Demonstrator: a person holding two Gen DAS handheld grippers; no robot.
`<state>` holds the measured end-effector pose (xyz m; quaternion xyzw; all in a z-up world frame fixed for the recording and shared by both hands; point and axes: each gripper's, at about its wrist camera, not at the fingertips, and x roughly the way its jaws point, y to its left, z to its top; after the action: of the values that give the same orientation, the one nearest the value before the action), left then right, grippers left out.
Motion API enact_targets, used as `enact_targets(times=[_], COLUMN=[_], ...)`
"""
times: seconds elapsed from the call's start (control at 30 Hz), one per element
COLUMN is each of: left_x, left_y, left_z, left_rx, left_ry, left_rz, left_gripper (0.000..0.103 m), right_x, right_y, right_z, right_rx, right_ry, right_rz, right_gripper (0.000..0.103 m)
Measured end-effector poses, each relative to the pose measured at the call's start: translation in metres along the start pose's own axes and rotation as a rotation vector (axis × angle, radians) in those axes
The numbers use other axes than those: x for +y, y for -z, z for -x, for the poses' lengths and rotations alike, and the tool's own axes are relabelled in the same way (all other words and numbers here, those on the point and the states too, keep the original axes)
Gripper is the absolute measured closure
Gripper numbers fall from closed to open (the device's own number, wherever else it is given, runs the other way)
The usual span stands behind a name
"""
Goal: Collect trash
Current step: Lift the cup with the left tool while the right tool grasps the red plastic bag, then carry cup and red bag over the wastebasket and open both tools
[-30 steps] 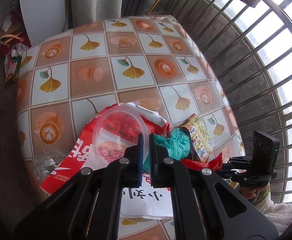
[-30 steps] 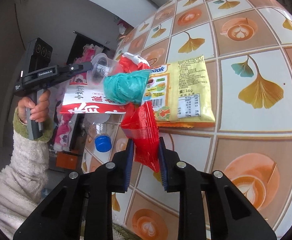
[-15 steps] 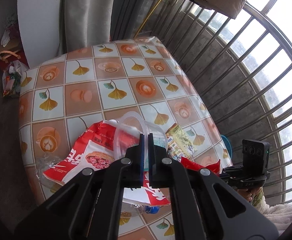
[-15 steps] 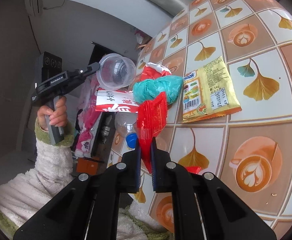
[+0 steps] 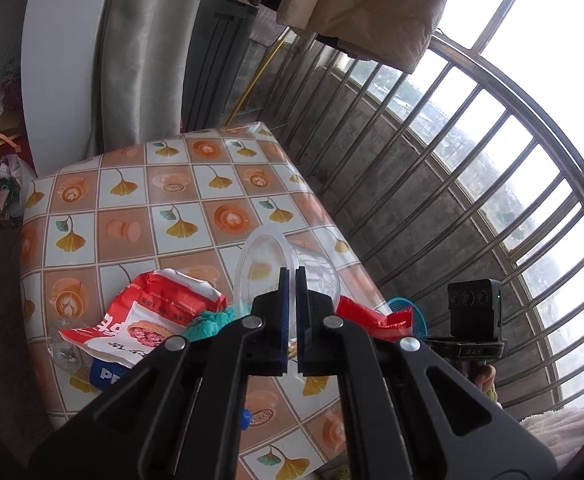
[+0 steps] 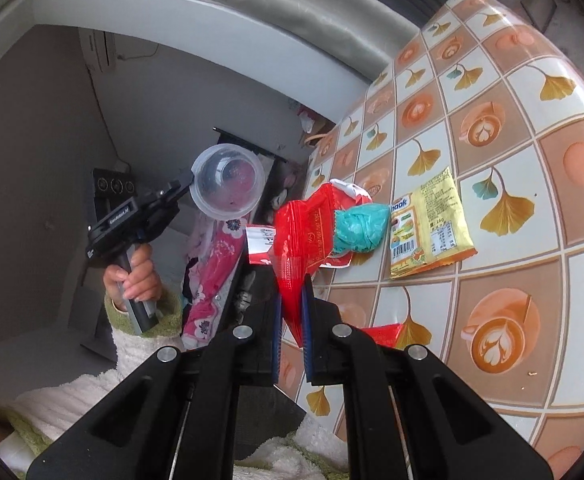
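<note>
That clear plastic cup point(image 5: 287, 268) is up off the desk point(image 5: 163, 216), your left tongs point(image 5: 291, 280) pinching its rim, while your right tongs point(image 6: 292, 300) are clamped on the red wrapper point(image 6: 300, 240) beside a teal wad point(image 6: 362, 227)

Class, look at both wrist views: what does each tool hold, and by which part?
The left tool pinches the clear plastic cup by its rim. The right tool grips the red wrapper by its lower end.
</note>
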<state>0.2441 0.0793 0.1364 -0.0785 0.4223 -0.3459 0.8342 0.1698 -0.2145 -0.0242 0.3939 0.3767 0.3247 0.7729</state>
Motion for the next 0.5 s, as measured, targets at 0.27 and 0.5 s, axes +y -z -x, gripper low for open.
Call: enact_targets(times=[0.27,0.5], left_x=[-0.05,-0.106], left_y=[0.038,0.062], left_z=[-0.007,-0.063], left_rx=[-0.039,0.032], left_ry=[0.031,0.168], left_rz=[-0.027,-0.023], left_gripper=[0.102,0.102], right_x=[-0.019,-0.036], right_y=[0.001,0.016], right_z=[0.05,0.119], right_rx=[-0.128,-0.284], right_ry=[0.035,0.132], right_rz=[-0.045,-0.082], right_gripper=[0.094,0.094])
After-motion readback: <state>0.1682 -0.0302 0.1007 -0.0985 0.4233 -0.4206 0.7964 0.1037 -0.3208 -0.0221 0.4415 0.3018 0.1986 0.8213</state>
